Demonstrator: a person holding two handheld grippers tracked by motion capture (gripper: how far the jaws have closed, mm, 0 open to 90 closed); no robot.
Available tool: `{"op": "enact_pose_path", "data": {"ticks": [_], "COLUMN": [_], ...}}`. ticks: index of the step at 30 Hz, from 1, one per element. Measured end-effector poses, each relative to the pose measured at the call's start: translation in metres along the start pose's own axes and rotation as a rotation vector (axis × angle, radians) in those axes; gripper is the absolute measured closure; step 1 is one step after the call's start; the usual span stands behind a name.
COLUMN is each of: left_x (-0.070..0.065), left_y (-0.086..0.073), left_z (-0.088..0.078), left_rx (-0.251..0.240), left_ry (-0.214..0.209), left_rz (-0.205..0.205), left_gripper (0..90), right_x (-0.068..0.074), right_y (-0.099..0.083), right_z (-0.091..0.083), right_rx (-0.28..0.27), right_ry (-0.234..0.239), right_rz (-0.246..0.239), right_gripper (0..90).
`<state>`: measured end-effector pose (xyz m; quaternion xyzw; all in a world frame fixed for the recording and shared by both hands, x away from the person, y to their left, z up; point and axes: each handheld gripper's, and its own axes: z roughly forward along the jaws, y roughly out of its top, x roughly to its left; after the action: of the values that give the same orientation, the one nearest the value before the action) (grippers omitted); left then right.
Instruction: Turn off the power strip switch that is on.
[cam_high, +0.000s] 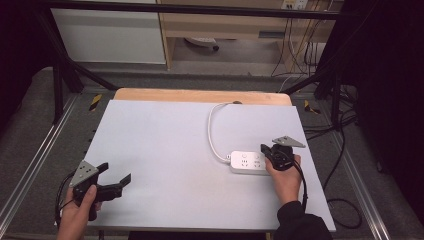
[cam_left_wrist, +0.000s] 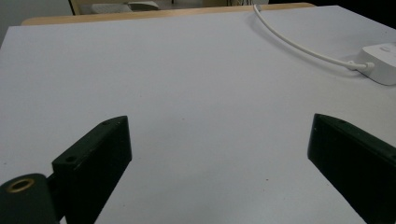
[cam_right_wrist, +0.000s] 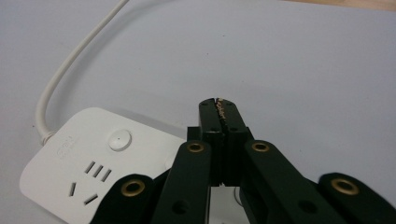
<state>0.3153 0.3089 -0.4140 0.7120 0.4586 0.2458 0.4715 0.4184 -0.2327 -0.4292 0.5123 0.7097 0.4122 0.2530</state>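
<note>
A white power strip (cam_high: 248, 162) (cam_right_wrist: 84, 154) lies on the pale sheet (cam_high: 165, 145) at the right, and its white cable (cam_high: 212, 132) (cam_right_wrist: 70, 60) curves off to the far edge. My right gripper (cam_high: 263, 149) (cam_right_wrist: 218, 105) is shut, its closed jaws pointing over the strip's right end beside a round button (cam_right_wrist: 119, 139); whether they touch it I cannot tell. My left gripper (cam_high: 116, 172) (cam_left_wrist: 219, 122) stands open near the front left corner, with nothing between its jaws. From the left gripper view the strip (cam_left_wrist: 383, 63) and cable (cam_left_wrist: 299, 44) sit far off to the right.
The sheet covers a wooden tabletop (cam_high: 200, 95) whose far edge shows. Black frame bars (cam_high: 65, 75) and metal rails flank the table. Loose cables (cam_high: 345, 150) run along the floor at the right.
</note>
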Motion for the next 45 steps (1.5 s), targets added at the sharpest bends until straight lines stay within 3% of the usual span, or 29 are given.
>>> {"op": "enact_pose_path", "data": {"ticks": [15, 45], "left_x": [-0.001, -0.001], "left_y": [0.001, 0.001], "left_z": [-0.001, -0.001], "left_rx": [-0.004, -0.009], "left_ry": [-0.004, -0.007], "left_rz": [0.003, 0.006], "left_gripper": [6.4, 6.3], "right_x": [0.012, 0.016], "right_y": [-0.005, -0.007], "right_z": [-0.001, 0.001], "right_rx": [0.026, 0.047], "right_ry": [0.022, 0.029], "right_rz": [-0.037, -0.048], "right_gripper": [90.0, 90.0]}}
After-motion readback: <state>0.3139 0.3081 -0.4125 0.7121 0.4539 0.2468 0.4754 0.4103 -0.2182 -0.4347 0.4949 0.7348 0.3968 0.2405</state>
